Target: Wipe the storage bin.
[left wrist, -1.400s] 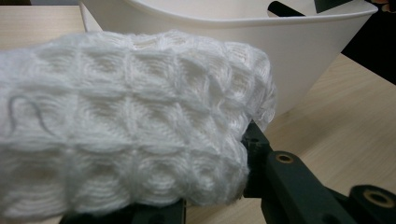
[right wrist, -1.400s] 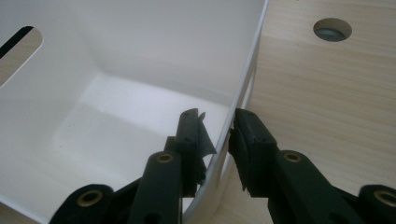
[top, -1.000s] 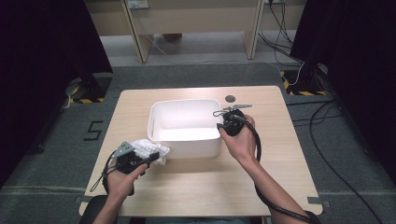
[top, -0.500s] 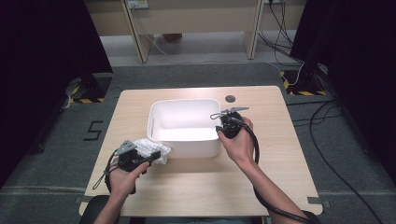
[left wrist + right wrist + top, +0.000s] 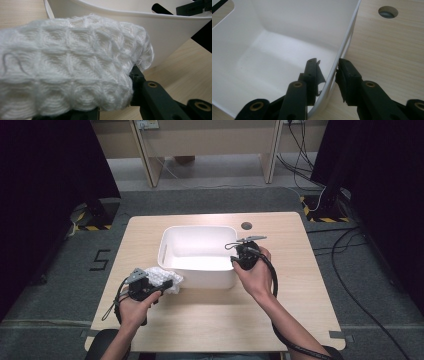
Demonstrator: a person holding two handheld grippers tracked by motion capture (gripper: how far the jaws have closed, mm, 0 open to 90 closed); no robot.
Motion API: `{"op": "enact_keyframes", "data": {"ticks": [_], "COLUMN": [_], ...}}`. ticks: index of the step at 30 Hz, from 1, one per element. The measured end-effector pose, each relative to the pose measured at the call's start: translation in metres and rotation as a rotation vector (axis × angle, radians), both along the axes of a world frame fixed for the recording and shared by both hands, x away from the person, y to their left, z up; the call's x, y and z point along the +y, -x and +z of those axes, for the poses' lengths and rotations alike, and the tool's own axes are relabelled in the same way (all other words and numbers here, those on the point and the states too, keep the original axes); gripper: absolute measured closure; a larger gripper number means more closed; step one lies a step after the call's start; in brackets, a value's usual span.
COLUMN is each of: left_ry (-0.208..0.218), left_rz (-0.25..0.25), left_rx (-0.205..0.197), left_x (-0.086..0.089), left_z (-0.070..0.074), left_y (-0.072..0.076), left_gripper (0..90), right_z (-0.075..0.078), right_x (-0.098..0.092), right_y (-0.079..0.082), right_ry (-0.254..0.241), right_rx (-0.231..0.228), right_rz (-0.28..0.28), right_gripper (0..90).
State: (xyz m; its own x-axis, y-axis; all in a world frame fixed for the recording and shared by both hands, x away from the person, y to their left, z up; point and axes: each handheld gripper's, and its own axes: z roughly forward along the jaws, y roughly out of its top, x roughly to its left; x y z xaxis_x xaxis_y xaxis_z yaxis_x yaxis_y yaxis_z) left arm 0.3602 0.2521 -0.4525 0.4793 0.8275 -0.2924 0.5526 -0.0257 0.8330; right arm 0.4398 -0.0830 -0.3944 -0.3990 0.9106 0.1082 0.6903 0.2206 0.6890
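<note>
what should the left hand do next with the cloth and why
Probably lift the white cloth up and over the tub's near wall. The left gripper is shut on it beside the empty tub, whose right rim sits between the right gripper's jaws.

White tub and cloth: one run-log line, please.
left gripper: shut on cloth | right gripper: jaws just opening, astride tub wall

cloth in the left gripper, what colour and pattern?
White, with a waffle-knit grid texture; the cloth shows best in the left gripper view.
</note>
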Motion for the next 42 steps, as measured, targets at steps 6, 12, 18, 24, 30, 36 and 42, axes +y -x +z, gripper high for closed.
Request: {"op": "enact_keyframes", "data": {"ticks": [6,12,18,24,30,36,42], "left_ry": [0.000,-0.006,-0.010,-0.016,-0.020,-0.031,-0.044], "left_rz": [0.002,0.001,0.001,-0.004,-0.003,-0.005,-0.004], "left_rx": [0.012,0.028,0.042,0.058,0.073,0.093,0.102], "left_x": [0.000,0.000,-0.001,-0.003,-0.003,-0.004,-0.004], "left_z": [-0.006,-0.013,-0.018,-0.024,-0.030,-0.036,-0.041], "left_y": [-0.003,-0.005,-0.007,-0.008,-0.009,-0.012,-0.013], "left_gripper": [75.4,75.4,75.4,75.4,75.4,75.4,75.4], "right_z": [-0.001,-0.001,-0.001,-0.001,-0.001,-0.001,-0.001], "right_x": [0.001,0.001,0.001,0.001,0.001,0.001,0.001], "right_y": [0.001,0.001,0.001,0.001,0.001,0.002,0.002], "right_ry": [0.005,0.003,0.002,0.002,0.001,0.001,0.001], "right_rx": [-0.013,-0.014,-0.015,-0.015,-0.016,-0.017,-0.016], "right_rz": [0.004,0.004,0.002,0.002,0.002,0.001,-0.001], "right_gripper": [70.6,70.5,70.5,70.5,70.5,70.4,70.3]}}
